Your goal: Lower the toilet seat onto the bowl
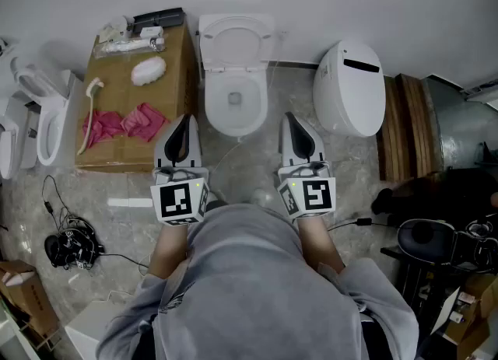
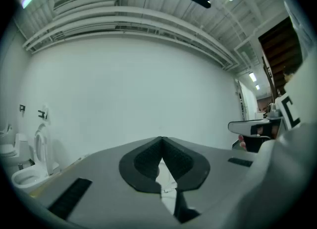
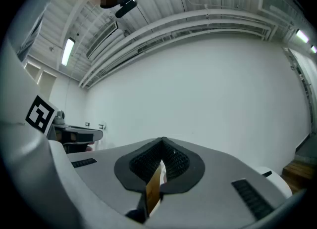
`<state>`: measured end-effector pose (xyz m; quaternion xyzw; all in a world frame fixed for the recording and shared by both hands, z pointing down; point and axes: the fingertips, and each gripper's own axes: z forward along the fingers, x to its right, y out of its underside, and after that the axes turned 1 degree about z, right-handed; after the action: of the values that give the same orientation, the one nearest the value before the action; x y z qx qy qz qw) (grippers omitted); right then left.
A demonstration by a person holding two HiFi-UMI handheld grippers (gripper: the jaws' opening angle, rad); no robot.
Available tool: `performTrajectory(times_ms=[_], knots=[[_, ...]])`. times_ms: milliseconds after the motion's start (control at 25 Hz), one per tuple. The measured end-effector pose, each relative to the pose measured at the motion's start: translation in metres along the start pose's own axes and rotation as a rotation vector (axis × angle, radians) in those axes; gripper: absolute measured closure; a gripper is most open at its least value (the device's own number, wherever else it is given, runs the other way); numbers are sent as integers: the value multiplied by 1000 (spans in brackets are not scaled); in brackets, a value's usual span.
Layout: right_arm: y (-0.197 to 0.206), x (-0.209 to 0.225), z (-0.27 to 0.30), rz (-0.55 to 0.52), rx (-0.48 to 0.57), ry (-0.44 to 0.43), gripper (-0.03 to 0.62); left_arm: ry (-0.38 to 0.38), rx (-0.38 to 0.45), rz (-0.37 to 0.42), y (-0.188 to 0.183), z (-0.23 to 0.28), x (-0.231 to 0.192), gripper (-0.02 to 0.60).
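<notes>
The white toilet bowl (image 1: pixel 234 106) stands against the far wall, straight ahead of me. Its seat (image 1: pixel 236 43) is up, leaning back against the wall. Both grippers hover side by side over the floor in front of the bowl, touching nothing. My left gripper (image 1: pixel 184 120) is just left of the bowl's front, jaws closed tip to tip and empty. My right gripper (image 1: pixel 290 117) is just right of it, also shut and empty. Both gripper views tilt upward at the white wall and ceiling, so the left gripper (image 2: pixel 161 140) and the right gripper (image 3: pixel 162 141) show no toilet between them.
A cardboard box (image 1: pixel 137 78) with a pink cloth (image 1: pixel 124 124) and small items stands left of the toilet. Another toilet (image 1: pixel 45 121) is further left. A white toilet unit (image 1: pixel 350 86) and wooden boards (image 1: pixel 408 121) stand right. Cables (image 1: pixel 70 243) lie on the floor.
</notes>
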<state>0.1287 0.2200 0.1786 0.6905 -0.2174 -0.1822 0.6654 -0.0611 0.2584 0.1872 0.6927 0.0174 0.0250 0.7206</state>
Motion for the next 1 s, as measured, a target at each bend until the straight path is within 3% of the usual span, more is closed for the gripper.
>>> performTrajectory(times_ms=[1000], knots=[[-1,27,-18,-23,2,-50,595,-45,-11,13,-1,-3,37,583]])
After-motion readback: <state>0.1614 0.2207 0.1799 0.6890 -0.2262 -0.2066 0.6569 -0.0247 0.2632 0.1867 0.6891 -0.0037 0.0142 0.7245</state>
